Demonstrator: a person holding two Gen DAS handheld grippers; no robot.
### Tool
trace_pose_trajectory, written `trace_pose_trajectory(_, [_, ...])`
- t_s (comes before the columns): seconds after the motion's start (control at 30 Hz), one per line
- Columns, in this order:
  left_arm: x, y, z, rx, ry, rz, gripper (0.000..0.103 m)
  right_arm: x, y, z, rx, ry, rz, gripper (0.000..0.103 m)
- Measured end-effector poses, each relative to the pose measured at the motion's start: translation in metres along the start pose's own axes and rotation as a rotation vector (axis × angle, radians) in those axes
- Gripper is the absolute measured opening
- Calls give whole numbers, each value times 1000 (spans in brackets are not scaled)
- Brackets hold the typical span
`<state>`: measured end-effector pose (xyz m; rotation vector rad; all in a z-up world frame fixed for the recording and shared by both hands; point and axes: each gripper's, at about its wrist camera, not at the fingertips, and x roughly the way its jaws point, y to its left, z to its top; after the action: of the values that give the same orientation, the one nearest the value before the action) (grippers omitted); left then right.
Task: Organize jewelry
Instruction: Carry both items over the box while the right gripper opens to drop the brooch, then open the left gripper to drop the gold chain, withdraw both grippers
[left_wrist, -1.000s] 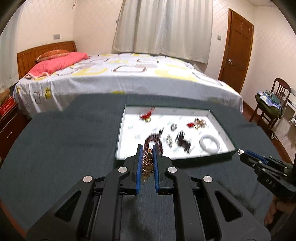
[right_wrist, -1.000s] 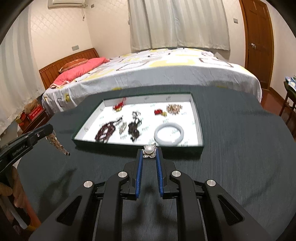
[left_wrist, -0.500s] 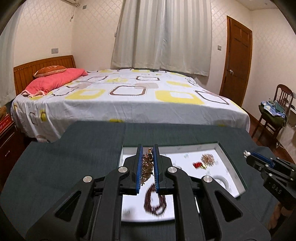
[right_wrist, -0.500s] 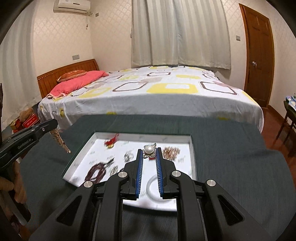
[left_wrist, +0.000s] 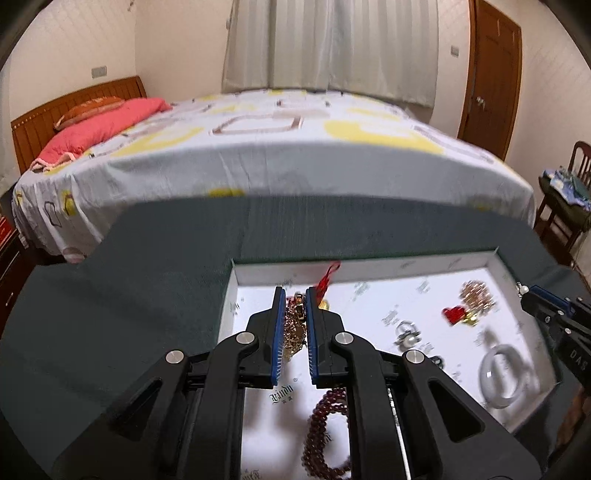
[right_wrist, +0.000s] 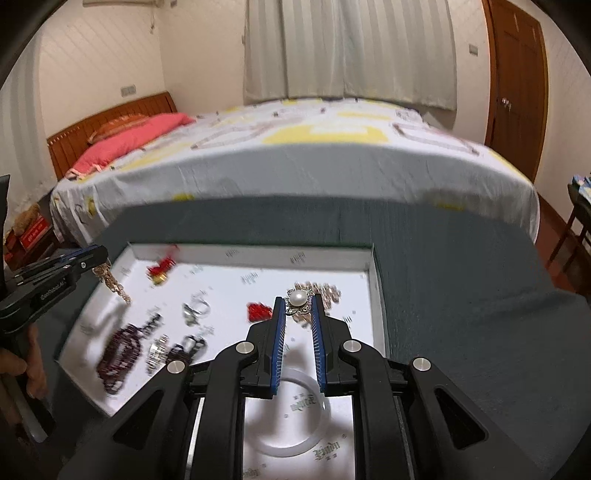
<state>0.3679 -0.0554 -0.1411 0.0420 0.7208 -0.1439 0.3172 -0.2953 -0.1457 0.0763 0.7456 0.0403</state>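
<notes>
My left gripper (left_wrist: 294, 299) is shut on a gold chain necklace (left_wrist: 293, 328) that hangs between its blue pads, above the left part of the white tray (left_wrist: 417, 263). My right gripper (right_wrist: 298, 304) is shut on a pearl brooch (right_wrist: 297, 298) at its fingertips, over the right part of the same tray (right_wrist: 258, 254). In the tray lie a red tassel charm (left_wrist: 328, 277), a red heart piece (left_wrist: 455, 314), a white bangle (left_wrist: 503, 374), dark red beads (left_wrist: 325, 428) and rings (left_wrist: 406, 332). The left gripper (right_wrist: 96, 258) with the gold chain (right_wrist: 114, 284) shows at the left of the right wrist view.
The tray rests on a dark green tablecloth (left_wrist: 147, 295). Beyond the table stands a bed (left_wrist: 258, 147) with a pink pillow (left_wrist: 99, 125). A wooden chair (left_wrist: 569, 192) with clothes is at the right, near a brown door (left_wrist: 491, 74). A person's hand (right_wrist: 22, 365) holds the left tool.
Both grippers have moved forward and down over the tray, so it now lies right under them. Each still holds its piece.
</notes>
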Motion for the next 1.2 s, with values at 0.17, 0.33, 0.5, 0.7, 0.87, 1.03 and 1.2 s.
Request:
trace_pose_trajectory(0.17, [18,-2,-3,14,47,8,11,16,-5,-4,6,56,-11,15])
trace_pose_trajectory(0.33, [28,-2,-4,12,81,10,11,26,-8,-5,16,89,-19,15])
trace_pose_trajectory(0.5, [31,-5,-3,21,98,16,11,30,-9,-5,19,103,-22,15])
trace_pose_trajectory(0.7, [33,-5,-4,20,108,12,19,31,-10,-5,28,103,-17,32])
trace_pose_trajectory(0.87, [29,-7,-3,21,84,21,48,28,-8,-6,25,85,-15,45])
trace_pose_trajectory(1.03, [24,-8,-5,30,63,33,61,24,-6,-7,24,71,-18,53])
trace_pose_trajectory(1.2, [17,-9,-6,24,54,35,71,21,-5,-9,28,59,-17,60])
